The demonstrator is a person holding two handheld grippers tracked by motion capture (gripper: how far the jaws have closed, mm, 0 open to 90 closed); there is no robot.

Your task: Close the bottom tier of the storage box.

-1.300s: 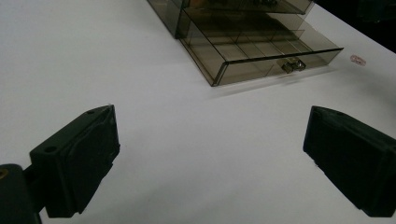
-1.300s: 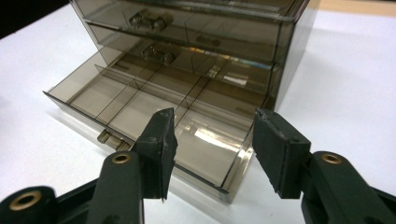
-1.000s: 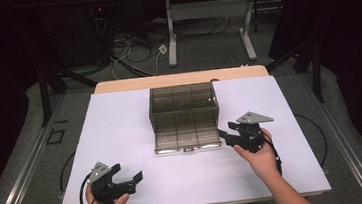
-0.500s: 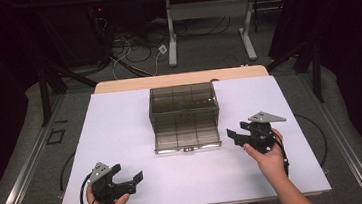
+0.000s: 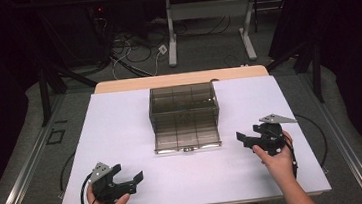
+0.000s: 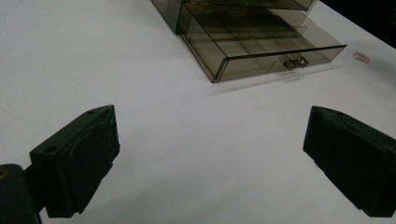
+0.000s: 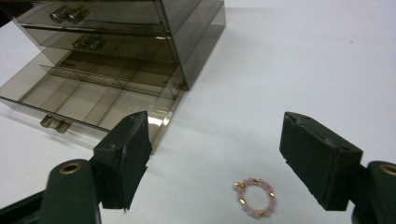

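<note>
The white worktop (image 5: 122,138) carries a smoke-tinted clear drawer cabinet (image 5: 183,102) at its middle, ahead of both claws. The cabinet's bottom drawer (image 5: 187,136) is pulled out toward the person, and its divided compartments look bare as far as the views allow; the two drawers above it sit closed. In the right gripper view the drawer's front corner lies just beyond the left jaw of that claw.

The right claw (image 5: 253,139) is held low over the worktop just to the right of the pulled-out drawer. Its jaws have just been opening and now stand wide apart, pressing on nothing. The left claw (image 5: 126,180) rests near the person's edge of the worktop, well apart from the cabinet, its jaws also spread wide with only bare white surface between them.

A small bead bracelet (image 7: 255,198), pink with a few gold beads, lies flat on the worktop between the right claw's jaws, nearer the right jaw, touching neither. In the left gripper view it shows as a tiny pink speck (image 6: 361,57) just past the drawer's far corner.
</note>
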